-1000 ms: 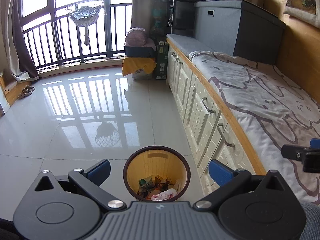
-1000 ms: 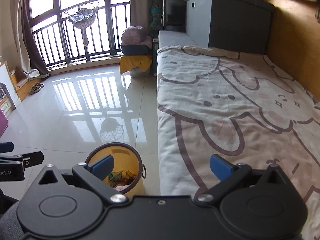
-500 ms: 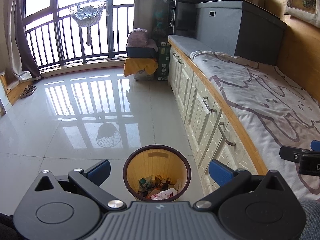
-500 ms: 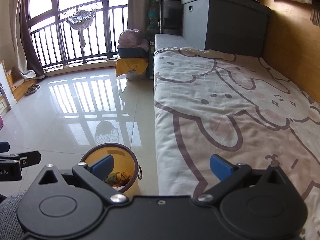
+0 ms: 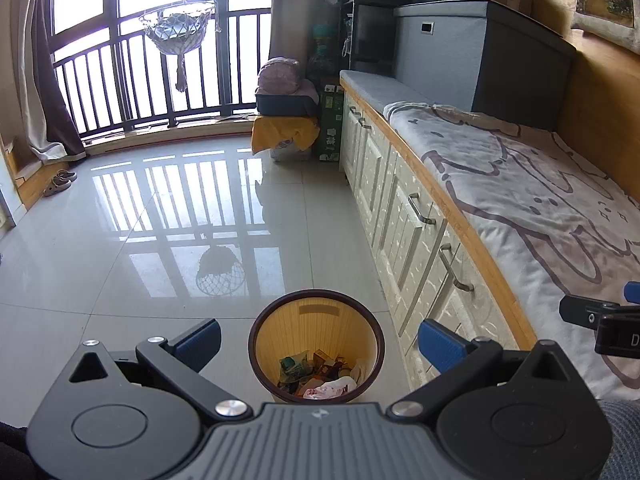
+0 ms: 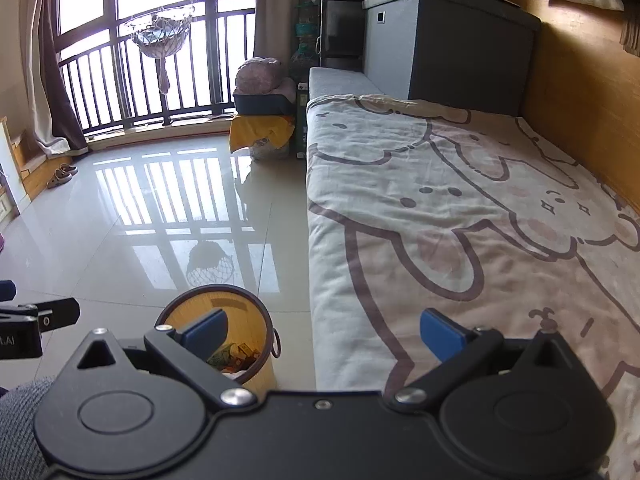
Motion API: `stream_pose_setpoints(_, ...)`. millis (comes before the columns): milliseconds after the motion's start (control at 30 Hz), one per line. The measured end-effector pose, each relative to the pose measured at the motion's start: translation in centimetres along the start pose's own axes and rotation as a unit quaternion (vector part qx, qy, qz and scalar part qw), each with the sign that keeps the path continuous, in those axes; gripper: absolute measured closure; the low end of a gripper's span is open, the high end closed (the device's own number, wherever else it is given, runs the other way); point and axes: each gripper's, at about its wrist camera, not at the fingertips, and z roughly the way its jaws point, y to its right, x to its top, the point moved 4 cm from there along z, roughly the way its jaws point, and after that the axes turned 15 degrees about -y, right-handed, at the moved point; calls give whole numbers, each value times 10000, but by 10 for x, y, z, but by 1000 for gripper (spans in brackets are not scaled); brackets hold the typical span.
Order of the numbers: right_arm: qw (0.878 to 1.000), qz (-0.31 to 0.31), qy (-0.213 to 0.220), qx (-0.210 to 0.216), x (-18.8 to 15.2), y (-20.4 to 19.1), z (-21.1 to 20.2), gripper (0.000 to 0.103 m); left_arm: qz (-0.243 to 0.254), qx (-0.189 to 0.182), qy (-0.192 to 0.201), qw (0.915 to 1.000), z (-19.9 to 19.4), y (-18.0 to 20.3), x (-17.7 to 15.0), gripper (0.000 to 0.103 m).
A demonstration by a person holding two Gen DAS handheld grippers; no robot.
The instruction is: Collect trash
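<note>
**Bin Waits Below, Both Grippers Bare**

While little has shifted over the last second beyond a slight drift of view, the left gripper (image 5: 318, 340) and right gripper (image 6: 324, 330) are held wide open, gripping nothing. Trash (image 5: 320, 376) lies in the bin (image 5: 316, 300) on the floor beside the bed (image 6: 440, 220); no loose litter is seen, so collection is judged near done.

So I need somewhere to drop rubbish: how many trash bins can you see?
1: the trash bin stands on the floor close beside the bed base, already holding wrappers. Others may sit outside both views.
</note>
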Motion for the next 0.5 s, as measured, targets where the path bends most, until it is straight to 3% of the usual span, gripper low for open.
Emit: stream_pose_setpoints(500,10000,-9,-4,-20,0,-1,0,0,1,19,-11,10000,1,1,-1,0)
